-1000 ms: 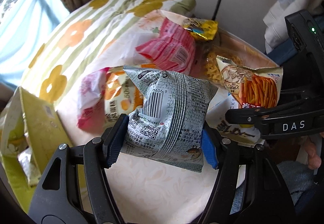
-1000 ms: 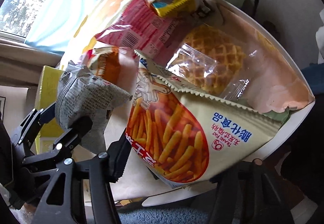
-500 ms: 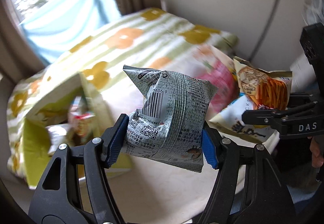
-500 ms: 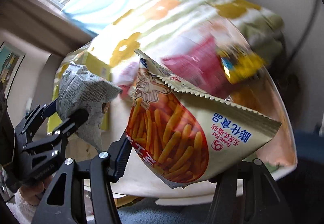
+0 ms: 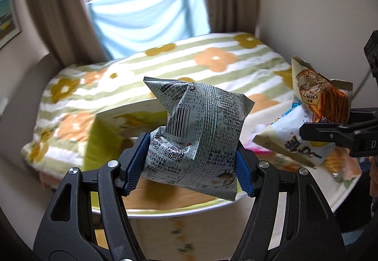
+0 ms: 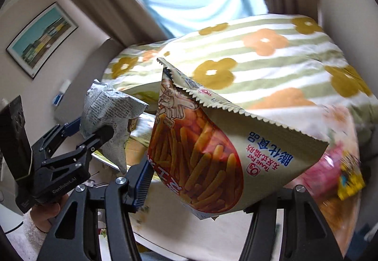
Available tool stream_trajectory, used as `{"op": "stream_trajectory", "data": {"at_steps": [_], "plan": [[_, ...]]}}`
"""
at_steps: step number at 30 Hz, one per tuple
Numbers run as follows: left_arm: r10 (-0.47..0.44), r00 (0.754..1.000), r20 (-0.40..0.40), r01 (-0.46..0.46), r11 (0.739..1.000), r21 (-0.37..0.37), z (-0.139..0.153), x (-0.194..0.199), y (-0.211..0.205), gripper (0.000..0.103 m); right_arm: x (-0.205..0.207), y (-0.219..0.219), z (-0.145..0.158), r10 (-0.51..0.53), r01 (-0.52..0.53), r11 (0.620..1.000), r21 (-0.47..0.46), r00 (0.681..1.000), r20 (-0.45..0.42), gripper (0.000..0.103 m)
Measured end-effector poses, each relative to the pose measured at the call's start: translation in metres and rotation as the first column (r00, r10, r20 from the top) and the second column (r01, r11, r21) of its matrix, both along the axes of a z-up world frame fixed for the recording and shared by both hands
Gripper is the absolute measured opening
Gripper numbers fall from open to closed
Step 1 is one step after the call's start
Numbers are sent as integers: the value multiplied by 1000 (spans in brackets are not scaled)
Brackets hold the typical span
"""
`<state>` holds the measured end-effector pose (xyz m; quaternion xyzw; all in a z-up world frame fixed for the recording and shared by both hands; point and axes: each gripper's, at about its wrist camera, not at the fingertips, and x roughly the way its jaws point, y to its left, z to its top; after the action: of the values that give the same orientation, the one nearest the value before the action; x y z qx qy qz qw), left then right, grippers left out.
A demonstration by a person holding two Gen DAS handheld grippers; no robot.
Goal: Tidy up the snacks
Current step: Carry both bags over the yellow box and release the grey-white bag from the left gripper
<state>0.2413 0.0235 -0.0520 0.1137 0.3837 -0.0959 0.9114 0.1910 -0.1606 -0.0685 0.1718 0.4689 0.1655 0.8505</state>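
Both grippers have come up and swung away from the snack pile since a sec ago, each w/ its bag along, so the views now look over the bed and window instead of down at the round table top. Left gripper [image 5: 191, 164] is clamped on the grey-green snack bag [image 5: 200, 133], blue pads [image 5: 135, 166] pressing both sides of its lower half, barcode side facing the cam, bag puffed up and held in the air above the table's [image 5: 165, 210] near rim. Same bag shows in the right cam [image 6: 111, 117], left of frame, w/ the left gripper body under it and a hand [image 6: 46, 216] in a white sleeve holding the handle. Right gripper [image 6: 205, 190] is squeezed onto the fries-picture bag [image 6: 212, 143], jaws partway apart w/ the bag filling the gap, only the left-side pad clearly visible, the other is hidden behind the bag. That bag tilts, serrated top edge pointing up-left. From the left cam it sits off to the right [image 5: 314, 114], in the air over the table edge, well apart from the grey bag. Rest of the snacks, a pink packet [image 6: 319, 171] and a yellow one [image 6: 352, 180], are on the table at far right, blurry. Yellow-green box [image 5: 104, 140] sits behind the grey bag by the floral blanket [image 5: 212, 60], can't tell what's in it.
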Motion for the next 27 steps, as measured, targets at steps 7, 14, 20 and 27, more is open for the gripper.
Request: {"op": "stream_trajectory", "data": {"at_steps": [7,14,20,27], "plan": [[122,992,-36,-124,991,-46,-17,23,81,64,43,75,-13,119,-119,992,-29,993,-1,55],[191,975,-117,-200,978,-65,-64,51,139,64,68,130,-44,182,-186,979,-79,982,-49,55],[167,964,-206,-189,978,-90,-102,65,152,64,74,152,-69,180,-189,975,-112,979,-92,55],[213,956,-200,-238,965,-113,-102,64,155,103,75,159,-79,201,-221,959,-176,971,-126,55]]}}
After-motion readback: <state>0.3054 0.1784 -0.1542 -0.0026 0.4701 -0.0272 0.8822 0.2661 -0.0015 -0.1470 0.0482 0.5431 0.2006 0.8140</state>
